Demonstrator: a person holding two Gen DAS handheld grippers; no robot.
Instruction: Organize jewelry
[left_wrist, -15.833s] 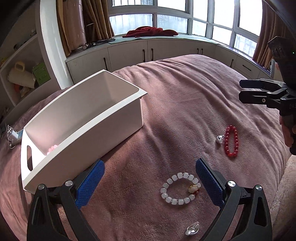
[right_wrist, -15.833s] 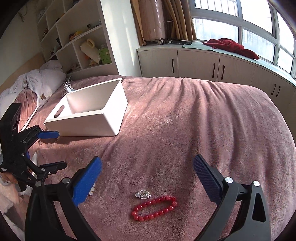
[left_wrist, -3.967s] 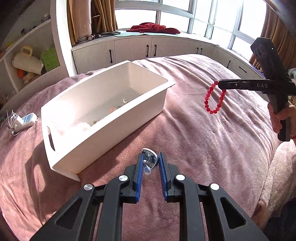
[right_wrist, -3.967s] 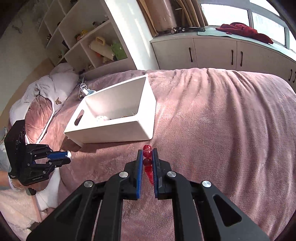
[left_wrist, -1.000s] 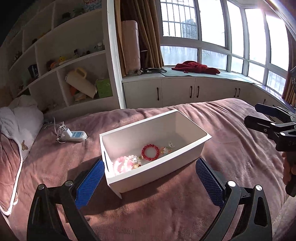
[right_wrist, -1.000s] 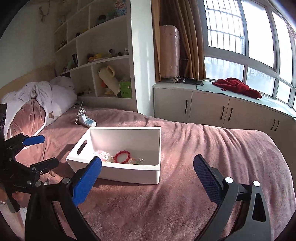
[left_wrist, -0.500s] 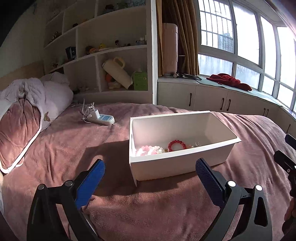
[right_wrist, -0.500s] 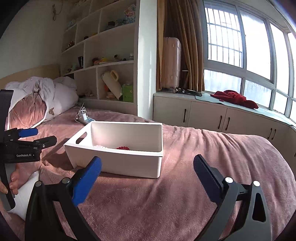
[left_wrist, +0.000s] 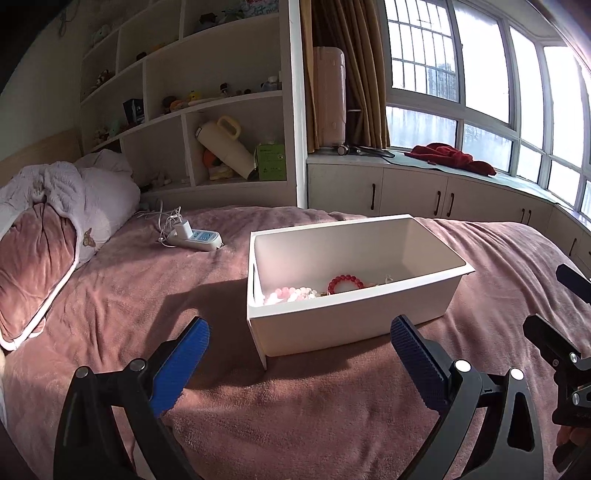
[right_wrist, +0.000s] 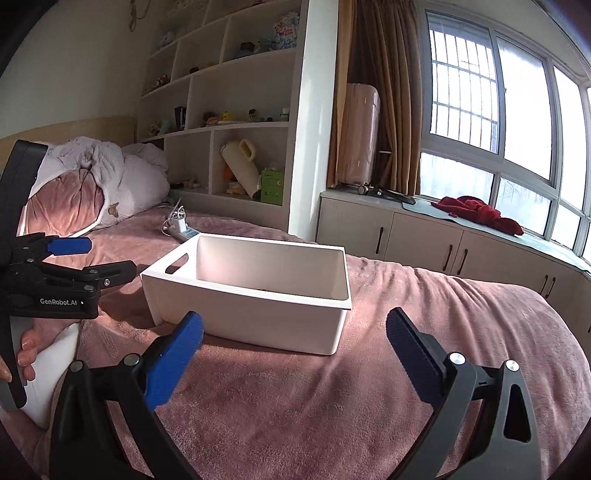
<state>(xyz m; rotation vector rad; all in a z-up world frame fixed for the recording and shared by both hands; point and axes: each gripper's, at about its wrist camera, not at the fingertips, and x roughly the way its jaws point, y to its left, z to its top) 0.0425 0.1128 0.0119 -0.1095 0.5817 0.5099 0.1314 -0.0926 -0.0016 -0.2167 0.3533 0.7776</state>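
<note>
A white bin (left_wrist: 351, 314) stands on the pink bedspread, and the right wrist view shows the same white bin (right_wrist: 258, 306) from lower down. Inside it lie a red bead bracelet (left_wrist: 345, 283) and pale pink and white beads (left_wrist: 291, 294); in the right wrist view the bin's near wall hides its contents. My left gripper (left_wrist: 299, 354) hangs open in front of the bin, holding nothing. My right gripper (right_wrist: 293, 347) is open too, just short of the bin's near wall. Each gripper appears at the edge of the other's view.
A white power strip with a charger (left_wrist: 192, 238) lies on the bed behind the bin. Pillows and a quilt (left_wrist: 48, 221) are piled at the left. Shelves (left_wrist: 207, 122) and low cabinets (left_wrist: 406, 192) with a red cloth (left_wrist: 447, 157) line the back wall.
Both grippers have drawn back and sunk lower, so the bin looks flatter. In the right wrist view the jewelry is now hidden behind the bin's wall. Both stay open.
</note>
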